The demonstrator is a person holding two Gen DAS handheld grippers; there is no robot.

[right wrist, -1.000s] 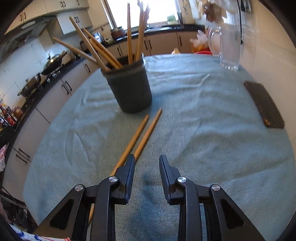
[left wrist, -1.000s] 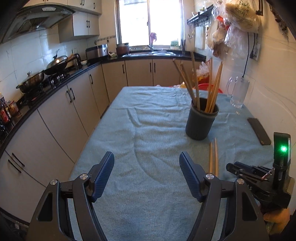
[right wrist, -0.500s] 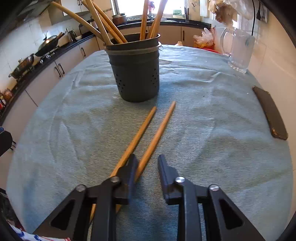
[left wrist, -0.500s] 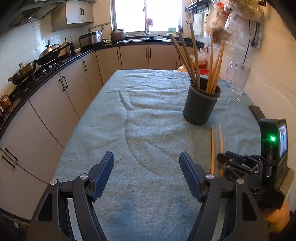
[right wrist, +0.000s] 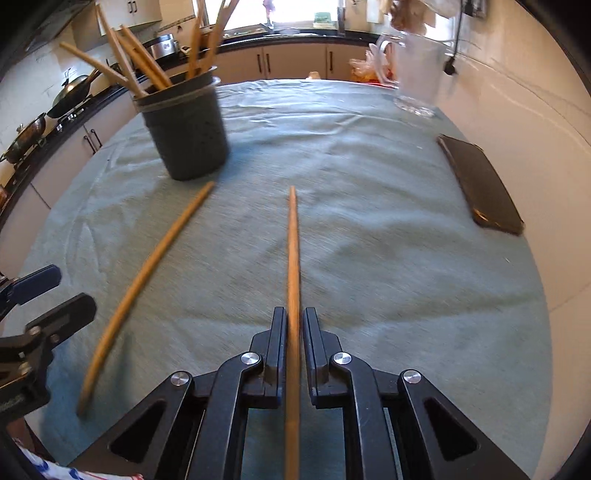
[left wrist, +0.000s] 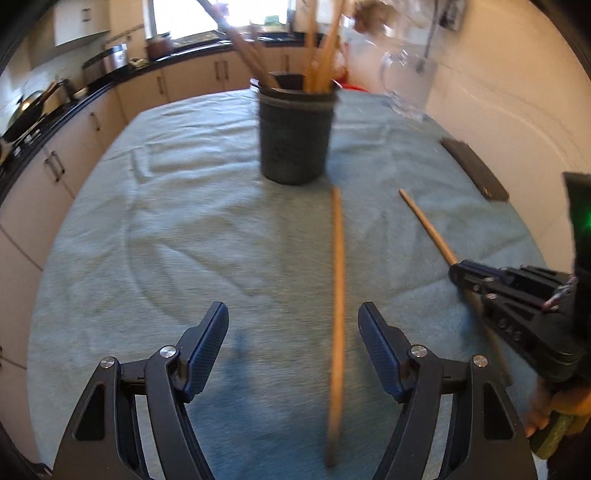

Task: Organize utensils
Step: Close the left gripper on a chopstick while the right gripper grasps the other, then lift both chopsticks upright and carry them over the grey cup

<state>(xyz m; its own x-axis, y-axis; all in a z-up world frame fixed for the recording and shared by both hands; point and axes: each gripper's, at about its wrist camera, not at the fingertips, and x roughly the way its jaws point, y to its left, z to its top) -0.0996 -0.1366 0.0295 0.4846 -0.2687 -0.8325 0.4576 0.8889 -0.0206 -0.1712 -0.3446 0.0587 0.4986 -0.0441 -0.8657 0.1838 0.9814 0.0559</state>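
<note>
At bottom centre of my right wrist view, my right gripper [right wrist: 294,325] is clamped on a long, thin wooden chopstick [right wrist: 293,240].

That stick points up the frame over the grey-green tablecloth [right wrist: 369,258]. My left gripper [left wrist: 293,332] stands wide apart, the second wooden chopstick [left wrist: 338,277] lying loose on the cloth between its fingers, nearer the right one. The dark round utensil holder full of chopsticks [left wrist: 294,133] stands upright at upper centre of the left view.

Daylight pours through the window [right wrist: 295,13] above the dark counter [right wrist: 280,37]. Beige cabinets [left wrist: 192,79] line the room beside a pale wall [right wrist: 524,96].
</note>
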